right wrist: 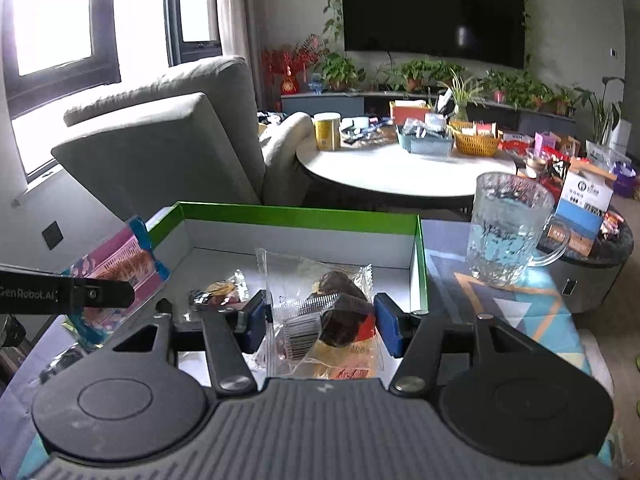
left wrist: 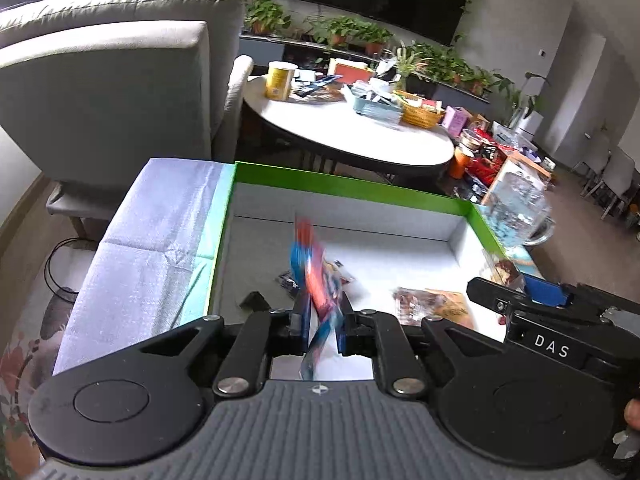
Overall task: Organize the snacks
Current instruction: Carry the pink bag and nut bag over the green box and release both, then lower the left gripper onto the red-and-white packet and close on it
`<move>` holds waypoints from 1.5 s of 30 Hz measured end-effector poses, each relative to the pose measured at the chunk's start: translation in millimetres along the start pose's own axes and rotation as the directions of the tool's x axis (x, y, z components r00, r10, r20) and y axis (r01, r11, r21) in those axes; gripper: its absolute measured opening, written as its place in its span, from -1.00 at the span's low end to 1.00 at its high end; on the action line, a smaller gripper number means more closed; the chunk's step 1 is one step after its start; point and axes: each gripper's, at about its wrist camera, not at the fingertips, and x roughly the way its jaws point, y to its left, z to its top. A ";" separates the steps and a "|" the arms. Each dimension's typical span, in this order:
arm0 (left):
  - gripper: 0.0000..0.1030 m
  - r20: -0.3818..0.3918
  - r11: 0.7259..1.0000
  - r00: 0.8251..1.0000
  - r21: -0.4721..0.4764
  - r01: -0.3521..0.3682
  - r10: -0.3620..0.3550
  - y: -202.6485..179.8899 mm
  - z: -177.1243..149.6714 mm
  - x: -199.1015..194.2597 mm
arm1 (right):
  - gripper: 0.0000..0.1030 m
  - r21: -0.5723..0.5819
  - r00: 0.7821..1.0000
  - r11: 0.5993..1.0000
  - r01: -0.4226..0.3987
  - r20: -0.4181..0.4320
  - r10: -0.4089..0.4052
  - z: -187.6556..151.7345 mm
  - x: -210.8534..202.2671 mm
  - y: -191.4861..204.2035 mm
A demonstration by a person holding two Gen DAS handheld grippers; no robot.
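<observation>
A: Left gripper (left wrist: 322,322) carries a flat red-and-blue snack packet (left wrist: 314,276), edge-on between the fingers. Long axis runs up and away from the jaws, top end tipped toward the far wall of the green-rimmed box (left wrist: 352,188). It is blurred, so print and exact tilt are unreadable. From the right wrist view the same packet (right wrist: 116,276) shows a pink face with blue ends, hanging over the box's left edge.

B: Grip?

A: Jaws nearly together with the packet between them. Whether the pads bear firmly I judge uncertain; the hold looks light.

B: Right side?

A: Right gripper (right wrist: 320,322) stands about half open around a clear-wrapped dark pastry (right wrist: 340,312). Blue pads sit at either flank of the wrapper, which bulges between them, so I read it as held. Its long axis points forward and slightly left, over the box floor.

B: Already in the box?

A: Two or three small wrapped snacks (left wrist: 432,304) lie on the white floor, near the front.

B: Risks?

A: The thin packet could slip out early and land on the cloth outside the left wall. The pastry's slick wrapper might slide, or a tighter squeeze might crush it. The two grippers are close together and could clip each other. The glass mug (right wrist: 508,232) stands just beside the box's right wall; a wide swing could knock it.
</observation>
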 end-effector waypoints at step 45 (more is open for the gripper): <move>-0.19 -0.148 0.981 0.971 0.078 -0.175 0.185 -9.8 -130.4 -77.5 | 0.33 -0.213 0.991 0.968 -0.134 -0.029 0.131 -63.3 -111.4 67.7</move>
